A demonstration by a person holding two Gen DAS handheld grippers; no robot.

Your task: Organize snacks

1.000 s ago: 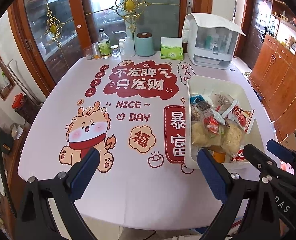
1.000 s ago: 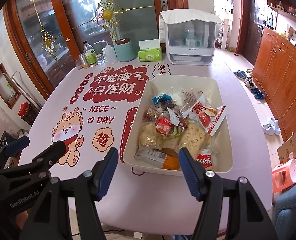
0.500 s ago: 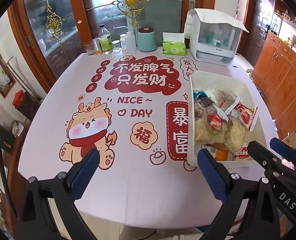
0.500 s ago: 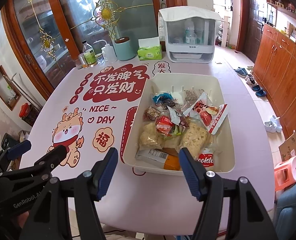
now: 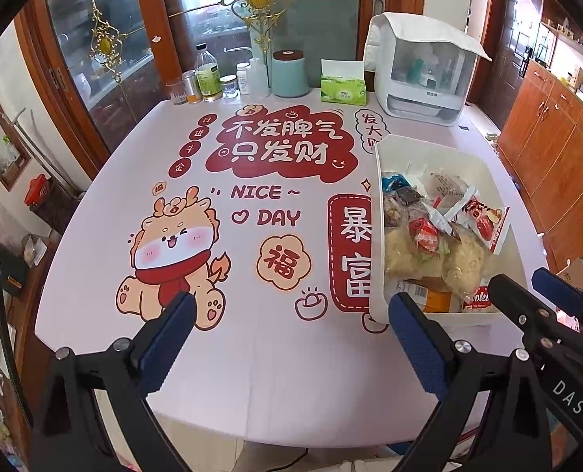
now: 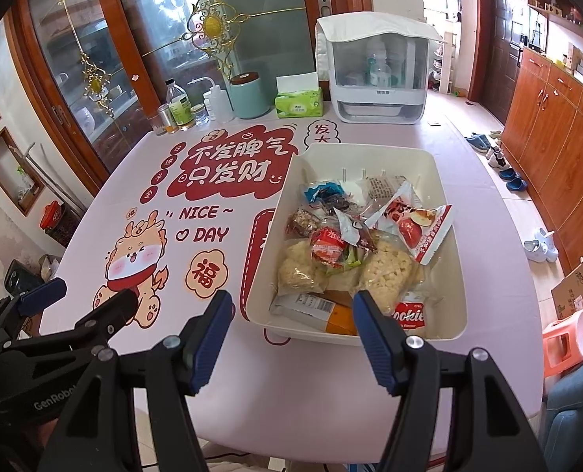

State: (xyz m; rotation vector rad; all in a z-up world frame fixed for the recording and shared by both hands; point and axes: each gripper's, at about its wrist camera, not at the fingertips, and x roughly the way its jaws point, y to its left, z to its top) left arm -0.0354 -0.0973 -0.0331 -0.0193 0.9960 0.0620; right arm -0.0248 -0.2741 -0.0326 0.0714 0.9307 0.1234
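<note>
Both tongs hang wide open and empty above the near edge of the desk [image 5: 275, 362]: the left tongs [image 5: 291, 338] over bare tablecloth, the right tongs [image 6: 291, 334] just short of the white bin [image 6: 454, 295]. All the snacks [image 6: 354, 244] lie heaped together in that bin on the desk's right side: clear bags of puffed rice, a red-and-white packet [image 6: 421, 224], a cookie pack [image 6: 409, 314] and small wrapped pieces. No snack lies outside it. This fits either a jumble waiting to be sorted or a gathering just finished, so the next move cannot be judged.
</note>
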